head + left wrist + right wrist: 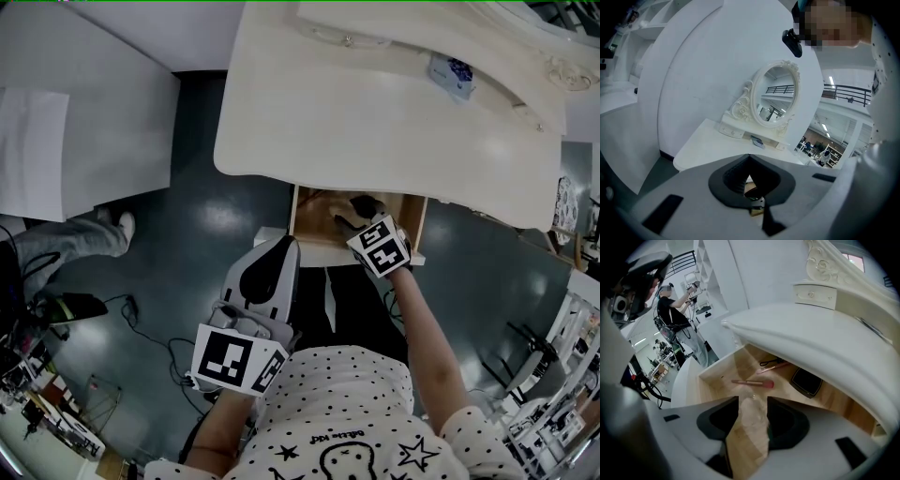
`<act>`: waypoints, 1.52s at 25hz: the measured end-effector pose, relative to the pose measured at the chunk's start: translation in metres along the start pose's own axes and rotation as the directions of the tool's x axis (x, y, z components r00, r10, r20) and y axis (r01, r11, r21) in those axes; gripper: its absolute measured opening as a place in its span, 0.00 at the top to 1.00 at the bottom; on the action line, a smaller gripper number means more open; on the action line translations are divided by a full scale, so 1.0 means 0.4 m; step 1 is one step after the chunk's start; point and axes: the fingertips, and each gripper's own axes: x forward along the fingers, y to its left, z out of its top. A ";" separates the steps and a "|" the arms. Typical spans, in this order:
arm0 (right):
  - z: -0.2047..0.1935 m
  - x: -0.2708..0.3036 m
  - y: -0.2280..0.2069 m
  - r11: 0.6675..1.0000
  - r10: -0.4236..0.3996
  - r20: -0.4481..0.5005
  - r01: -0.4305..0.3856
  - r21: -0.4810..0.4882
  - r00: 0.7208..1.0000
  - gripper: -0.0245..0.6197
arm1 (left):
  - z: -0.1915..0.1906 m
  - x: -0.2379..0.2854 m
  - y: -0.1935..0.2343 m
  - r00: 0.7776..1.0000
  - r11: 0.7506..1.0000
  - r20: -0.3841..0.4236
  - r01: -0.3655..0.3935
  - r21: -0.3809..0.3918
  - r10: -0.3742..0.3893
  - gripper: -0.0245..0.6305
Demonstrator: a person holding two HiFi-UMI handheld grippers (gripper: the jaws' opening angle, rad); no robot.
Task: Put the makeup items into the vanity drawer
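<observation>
A drawer (715,373) stands pulled out from under the white vanity top (375,122), low in the middle of the head view, its pale wooden floor on show. The right gripper (354,217) dips over the front edge into it. In the right gripper view its jaws stand apart around a clear, cloudy item (752,416) that lies on the drawer floor at lower centre. Wood shows between the item and the left-hand pad, so the fingers look released, not clamped. What the clear item is cannot be told.

Three more makeup pieces lie further back in the drawer. A pink-headed brush (752,383) lies crosswise just above the jaws. A thinner pink-handled tool (776,364) rests above it, with a dark loop at its left end. A black compact (806,382) sits to the right, under the overhang of the top.

The left gripper (749,157) hangs outside the drawer, at lower left of centre in the head view (281,246). Its jaws are pressed together at the tips, with nothing gripped.

On the vanity top, well away from the drawer, a small blue-and-white packet (453,75) lies in front of the oval mirror (776,96) and its ornate base.
</observation>
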 end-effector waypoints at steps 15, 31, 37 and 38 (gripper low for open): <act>0.054 -0.086 -0.020 0.989 -0.134 0.143 0.124 0.078 0.981 0.95 | 0.012 -0.035 0.002 1.000 1.000 0.020 0.011 0.014 -0.011 0.97; 0.096 -0.279 -0.049 0.959 -0.262 0.317 0.209 0.192 0.912 0.95 | 0.019 -0.033 -0.061 0.999 0.997 0.006 0.036 0.065 -0.036 0.97; 0.099 -0.388 -0.072 0.950 -0.299 0.381 0.233 0.210 0.875 0.95 | 0.021 -0.018 -0.138 0.998 0.995 0.012 0.057 0.086 -0.059 0.97; 0.098 -0.408 -0.073 0.948 -0.305 0.391 0.237 0.213 0.868 0.95 | 0.021 -0.016 -0.154 0.998 0.994 0.013 0.063 0.089 -0.064 0.97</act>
